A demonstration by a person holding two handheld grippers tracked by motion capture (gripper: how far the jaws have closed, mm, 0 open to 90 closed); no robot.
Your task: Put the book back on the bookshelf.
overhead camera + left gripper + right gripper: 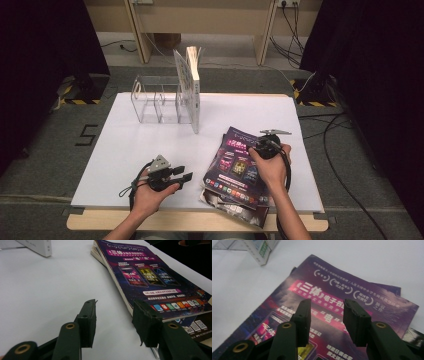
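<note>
A stack of purple-covered magazines (235, 167) (140, 272) (362, 290) lies flat at the front right of the white table top (130, 145). My left gripper (183, 176) (116, 308) is held low over the table just left of the stack's near edge. It is open with only bare table between the jaws, which point toward the stack. My right gripper (256, 148) (327, 307) hovers over the top magazine's upper half, tilted down at the cover. It is open too, with nothing gripped.
A clear acrylic rack (155, 102) (227, 243) stands at the back of the table. White books (192, 82) (40, 246) (260, 250) stand upright at its right end. A darker magazine (240, 209) pokes out under the stack near the front edge.
</note>
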